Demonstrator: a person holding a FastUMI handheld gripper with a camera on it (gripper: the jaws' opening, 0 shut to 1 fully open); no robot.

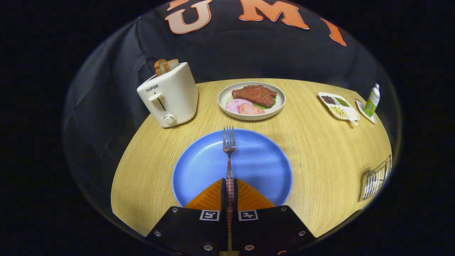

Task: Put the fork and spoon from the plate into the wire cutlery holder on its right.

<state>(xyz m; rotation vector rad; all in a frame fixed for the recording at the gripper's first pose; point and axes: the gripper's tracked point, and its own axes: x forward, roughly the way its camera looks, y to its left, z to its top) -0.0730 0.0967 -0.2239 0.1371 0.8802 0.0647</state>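
My gripper (230, 182) is shut on the checked handle of a metal fork (229, 149). The fork points straight ahead from between the fingers, its tines over the far part of a blue plate (199, 167). The plate lies on the wooden table just ahead of and under the fingers. Whether the fork rests on the plate or hangs above it I cannot tell. A wire cutlery holder (376, 179) stands far off to the right of the plate, near the table's edge. I see nothing else lying on the blue plate.
A white toaster (170, 96) with bread slices stands beyond the plate to the left. A plate of meat and ham (251, 100) sits straight beyond. Far right are a white divided dish (339, 106) of seeds and a green bottle (372, 100) on a saucer.
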